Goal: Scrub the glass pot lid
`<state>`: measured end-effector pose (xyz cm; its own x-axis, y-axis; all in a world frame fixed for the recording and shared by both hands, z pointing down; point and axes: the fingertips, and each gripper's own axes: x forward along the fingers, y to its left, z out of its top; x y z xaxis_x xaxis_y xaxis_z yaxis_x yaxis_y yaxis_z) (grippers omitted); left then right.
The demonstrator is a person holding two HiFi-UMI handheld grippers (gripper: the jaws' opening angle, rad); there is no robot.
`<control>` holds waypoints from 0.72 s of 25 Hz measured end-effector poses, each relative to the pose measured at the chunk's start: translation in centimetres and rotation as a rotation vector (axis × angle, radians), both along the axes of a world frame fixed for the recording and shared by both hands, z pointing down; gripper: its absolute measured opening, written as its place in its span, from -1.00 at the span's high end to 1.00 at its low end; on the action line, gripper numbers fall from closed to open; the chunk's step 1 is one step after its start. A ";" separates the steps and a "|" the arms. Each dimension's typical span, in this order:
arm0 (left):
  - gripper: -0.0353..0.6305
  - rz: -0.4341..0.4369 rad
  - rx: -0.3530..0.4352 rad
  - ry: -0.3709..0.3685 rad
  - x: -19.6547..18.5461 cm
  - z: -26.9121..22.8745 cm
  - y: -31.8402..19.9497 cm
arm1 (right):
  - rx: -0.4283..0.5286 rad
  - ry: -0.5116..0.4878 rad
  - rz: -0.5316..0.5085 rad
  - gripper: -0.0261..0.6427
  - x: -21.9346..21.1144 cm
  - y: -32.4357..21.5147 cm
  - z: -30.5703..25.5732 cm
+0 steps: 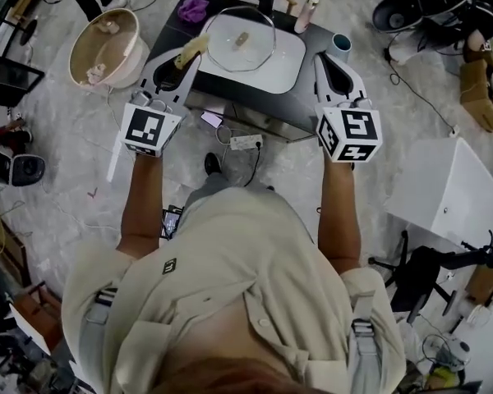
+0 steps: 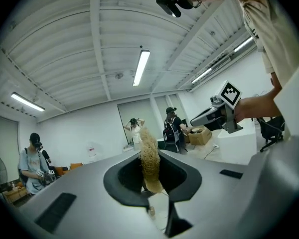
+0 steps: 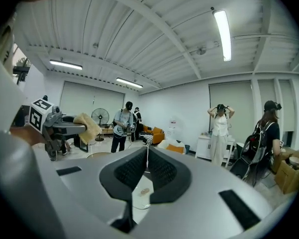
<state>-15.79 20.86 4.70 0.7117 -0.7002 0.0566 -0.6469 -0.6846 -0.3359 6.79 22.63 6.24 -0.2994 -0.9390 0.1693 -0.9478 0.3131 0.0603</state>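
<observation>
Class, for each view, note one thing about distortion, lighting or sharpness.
Head view: even light, no hard shadows, glass pot lid sharp. Left gripper view: fisheye curves the ceiling beams; strip light blown out. Right gripper view: same curving, black corners.

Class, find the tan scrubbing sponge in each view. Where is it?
Head view: scrubbing sponge upper left of centre, in the left hand-held gripper, beside the glass pot lid.
Left gripper view: scrubbing sponge centre, upright between the jaws.
Right gripper view: scrubbing sponge far left, mid-height.
Shared landmark: person with raised arms, both gripper views.
</observation>
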 end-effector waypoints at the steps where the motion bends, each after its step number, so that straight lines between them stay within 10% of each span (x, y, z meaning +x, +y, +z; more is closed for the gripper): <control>1: 0.73 0.018 0.001 0.002 -0.3 -0.1 -1.3 | 0.000 0.000 0.016 0.84 -0.5 -1.0 -0.1; 18: 0.73 0.163 -0.057 0.050 -5.3 2.0 -14.0 | -0.063 0.072 0.140 0.84 -7.1 -10.0 0.9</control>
<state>-21.11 6.84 6.67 0.8186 -0.5718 0.0542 -0.5406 -0.7989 -0.2639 -0.33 12.63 7.13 -0.1516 -0.9574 0.2458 -0.9764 0.1838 0.1135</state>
